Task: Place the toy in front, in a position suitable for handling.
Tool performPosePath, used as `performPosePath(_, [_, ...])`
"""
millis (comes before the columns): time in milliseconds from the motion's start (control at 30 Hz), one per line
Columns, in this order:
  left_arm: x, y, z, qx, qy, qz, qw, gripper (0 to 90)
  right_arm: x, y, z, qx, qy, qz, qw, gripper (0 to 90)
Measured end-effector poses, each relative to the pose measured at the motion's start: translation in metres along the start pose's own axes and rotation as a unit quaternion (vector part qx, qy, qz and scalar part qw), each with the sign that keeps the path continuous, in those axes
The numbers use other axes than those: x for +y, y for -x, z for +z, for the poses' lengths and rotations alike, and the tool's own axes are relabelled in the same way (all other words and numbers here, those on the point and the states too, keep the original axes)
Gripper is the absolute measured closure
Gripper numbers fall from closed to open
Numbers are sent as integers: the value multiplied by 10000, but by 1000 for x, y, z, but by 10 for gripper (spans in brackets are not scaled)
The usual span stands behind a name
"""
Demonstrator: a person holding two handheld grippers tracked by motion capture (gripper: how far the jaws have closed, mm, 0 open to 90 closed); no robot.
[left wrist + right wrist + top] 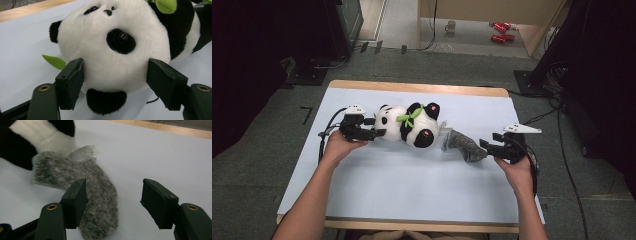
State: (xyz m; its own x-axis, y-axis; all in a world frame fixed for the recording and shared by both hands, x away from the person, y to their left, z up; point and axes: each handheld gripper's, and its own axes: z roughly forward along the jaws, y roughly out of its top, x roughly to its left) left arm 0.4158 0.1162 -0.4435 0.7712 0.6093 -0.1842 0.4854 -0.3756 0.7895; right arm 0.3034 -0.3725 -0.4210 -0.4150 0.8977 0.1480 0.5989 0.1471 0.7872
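Currently both jaws wide: left gripper (115, 85) brackets black-and-white plush panda's (407, 124) head, right gripper (113, 202) beside fuzzy grey sock (85, 195); off-centre closing could miss sock.

Toy panda (408, 124): white with black ears, eye patches and limbs; green leaf trim. Sock (464, 145): mottled grey, fuzzy. Counter (412, 175): pale blue cover, light wood edge. Claws: black.
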Motion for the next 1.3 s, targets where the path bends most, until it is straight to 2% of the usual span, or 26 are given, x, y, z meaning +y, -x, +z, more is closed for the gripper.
performPosePath(33, [1,-2,0,6,-36,19,10000,233,0,-7,1,96,-34,-71,9999,364])
performPosePath(67, [1,-4,0,17,-40,59,10000,233,0,-7,1,96,-34,-71,9999,364])
performPosePath(167, [-2,-10,2,-220,-164,11,9996,210,-1,-20,2,215,-77,-258,9994,360])
performPosePath(200, [-4,-11,4,-261,-191,41,9995,210,-1,-20,2,215,-77,-258,9994,360])
performPosePath(233, [-6,-10,8,-300,-161,182,9993,194,-2,-25,3,257,-112,-329,9991,357])
performPosePath(300, [-7,-11,9,-323,-97,218,9992,192,-2,-26,4,267,-115,-370,9989,356])
performPosePath(333, [-9,-13,10,-387,-40,193,9991,188,-2,-29,6,277,-158,-457,9984,355])
performPosePath(400, [-12,-16,10,-448,58,158,9989,189,-2,-30,7,294,-185,-463,9983,355])
performPosePath(467, [-13,-15,12,-461,41,185,9988,190,-2,-31,8,308,-195,-466,9982,354])
performPosePath(533, [-15,-13,15,-414,67,241,9988,251,-3,-33,8,319,-213,-519,9979,351])
performPosePath(567, [-16,-12,16,-369,113,242,9990,251,-3,-35,8,319,-227,-530,9978,348])
performPosePath(633, [-19,-9,16,-284,216,194,9992,308,-2,-37,9,313,-228,-604,9974,342])
performPosePath(767, [-15,-3,15,-72,90,173,9998,457,-2,-39,17,331,-269,-650,9970,332])
performPosePath(867, [-12,3,12,66,-25,104,9999,549,-2,-39,28,302,-425,-652,9965,333])
performPosePath(1000, [-11,6,8,28,-70,12,10000,587,-2,-38,36,271,-516,-693,9959,344])
performPosePath(1100, [-12,8,3,-92,-84,-270,9996,612,-2,-36,42,279,-601,-740,9950,372])
performPosePath(1167, [-12,11,0,-125,-85,-355,9993,626,-1,-34,47,311,-700,-797,9939,413])
performPosePath(1200, [-13,13,-2,-139,-78,-377,9992,635,0,-32,50,311,-804,-819,9929,464])
performPosePath(1233, [-14,14,-4,-175,-71,-410,9990,635,0,-32,50,311,-804,-819,9929,464])
performPosePath(1300, [-15,17,-7,-231,-56,-475,9986,645,1,-30,53,330,-872,-814,9923,524])
